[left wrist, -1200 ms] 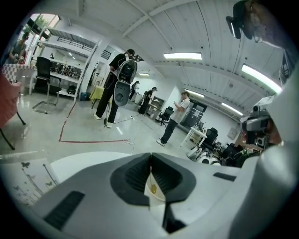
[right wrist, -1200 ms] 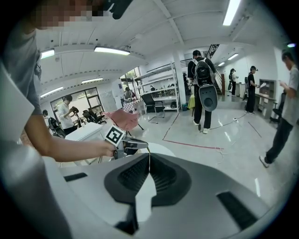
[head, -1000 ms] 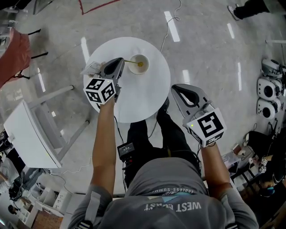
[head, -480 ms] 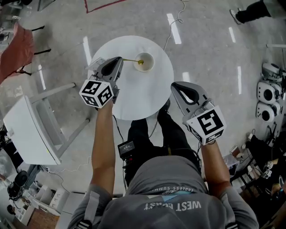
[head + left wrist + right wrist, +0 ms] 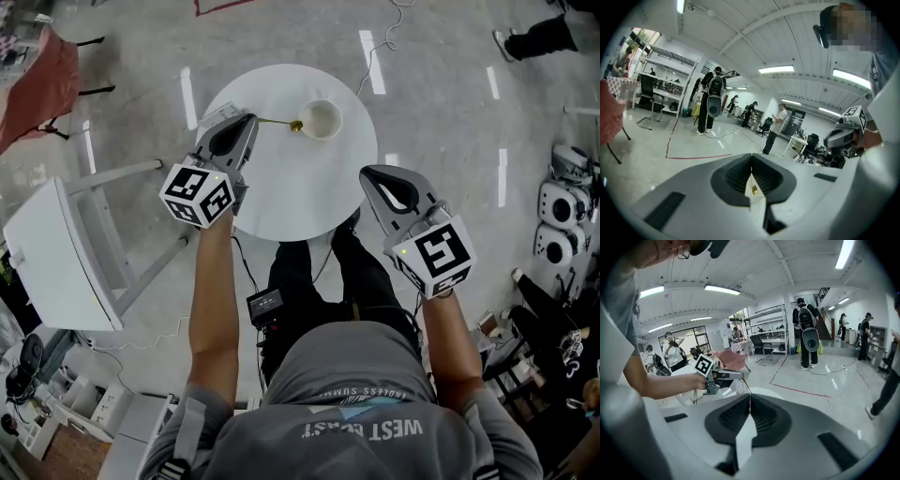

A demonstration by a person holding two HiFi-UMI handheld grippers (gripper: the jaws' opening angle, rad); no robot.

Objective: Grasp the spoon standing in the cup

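Note:
A white cup stands on the far part of the round white table. My left gripper is shut on the handle end of the thin golden spoon. The spoon lies about level in the air, and its bowl hangs just left of the cup's rim, outside the cup. In the left gripper view the jaws of the left gripper are pressed together, with the golden spoon showing in the slit. My right gripper hovers at the table's near right edge, shut and holding nothing. The right gripper faces the left gripper and the spoon.
A white chair stands left of the table and a red-draped chair is at the far left. A cable runs over the floor beyond the table. White equipment sits at the right. Several people stand about the hall.
The spoon's bowl was inside the cup. It has come out and now hangs left of the rim, raised with the left gripper. The right gripper has hardly shifted.

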